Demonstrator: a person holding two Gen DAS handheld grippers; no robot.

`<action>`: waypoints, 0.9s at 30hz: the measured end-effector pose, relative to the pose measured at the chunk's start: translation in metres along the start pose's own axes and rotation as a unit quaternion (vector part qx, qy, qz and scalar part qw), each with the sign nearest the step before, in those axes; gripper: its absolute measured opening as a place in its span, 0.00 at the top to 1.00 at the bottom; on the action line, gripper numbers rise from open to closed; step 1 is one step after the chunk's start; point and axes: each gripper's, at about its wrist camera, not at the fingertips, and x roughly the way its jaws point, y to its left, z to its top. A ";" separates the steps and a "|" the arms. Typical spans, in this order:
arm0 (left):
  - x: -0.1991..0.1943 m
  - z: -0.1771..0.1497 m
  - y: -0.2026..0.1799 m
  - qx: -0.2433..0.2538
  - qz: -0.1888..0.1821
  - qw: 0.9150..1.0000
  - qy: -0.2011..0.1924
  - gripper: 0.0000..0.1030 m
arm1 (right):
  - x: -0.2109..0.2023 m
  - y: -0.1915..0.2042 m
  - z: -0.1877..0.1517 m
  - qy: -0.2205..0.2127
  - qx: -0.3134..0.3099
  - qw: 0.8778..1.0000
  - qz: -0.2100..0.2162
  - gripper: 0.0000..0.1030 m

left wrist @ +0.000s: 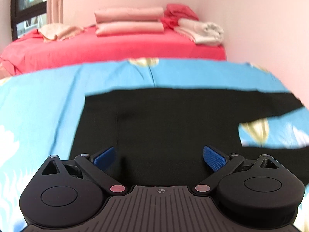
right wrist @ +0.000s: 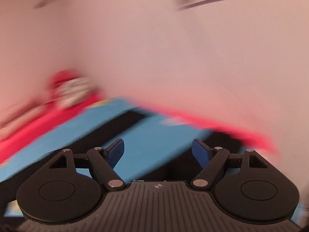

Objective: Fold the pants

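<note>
The left gripper hangs over the black pants, its blue pads spread wide with nothing between them. The pants lie flat on a blue flowered sheet, one leg running off to the right. Beyond is a red bed with folded pink bedding. The right gripper, tilted and blurred, is likewise wide and empty above the sheet.
</note>
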 end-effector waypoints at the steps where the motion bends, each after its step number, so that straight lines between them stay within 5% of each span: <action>1: 0.006 0.008 0.001 -0.004 0.003 1.000 -0.002 0.00 | 0.013 0.011 0.004 0.024 0.005 0.999 0.048 0.22; 4: 0.036 0.026 0.008 -0.017 0.017 1.000 0.010 0.00 | 0.063 0.034 0.016 0.073 0.021 0.991 0.114 0.22; 10: 0.083 0.020 0.036 -0.081 0.056 0.993 0.059 0.00 | 0.184 0.023 0.024 0.175 0.128 0.970 0.110 0.27; 17: 0.079 0.005 0.025 -0.039 0.073 0.996 0.025 0.00 | 0.251 0.008 0.040 0.136 0.228 0.956 0.128 0.31; 18: 0.079 0.004 0.025 -0.039 0.072 0.996 0.022 0.00 | 0.252 0.011 0.040 0.134 0.230 0.956 0.124 0.45; 19: 0.077 0.005 0.027 -0.040 0.071 0.996 0.020 0.00 | 0.256 0.015 0.042 0.137 0.222 0.960 0.106 0.93; 21: 0.077 0.004 0.028 -0.040 0.068 0.997 0.017 0.00 | 0.262 0.023 0.045 0.160 0.176 0.969 0.069 0.90; 24: 0.077 0.003 0.029 -0.038 0.069 0.997 0.016 0.00 | 0.249 0.013 0.054 0.099 0.161 0.981 0.036 0.90; 27: 0.076 0.003 0.029 -0.036 0.069 0.997 0.015 0.00 | 0.261 0.004 0.051 0.113 0.163 0.980 0.024 0.89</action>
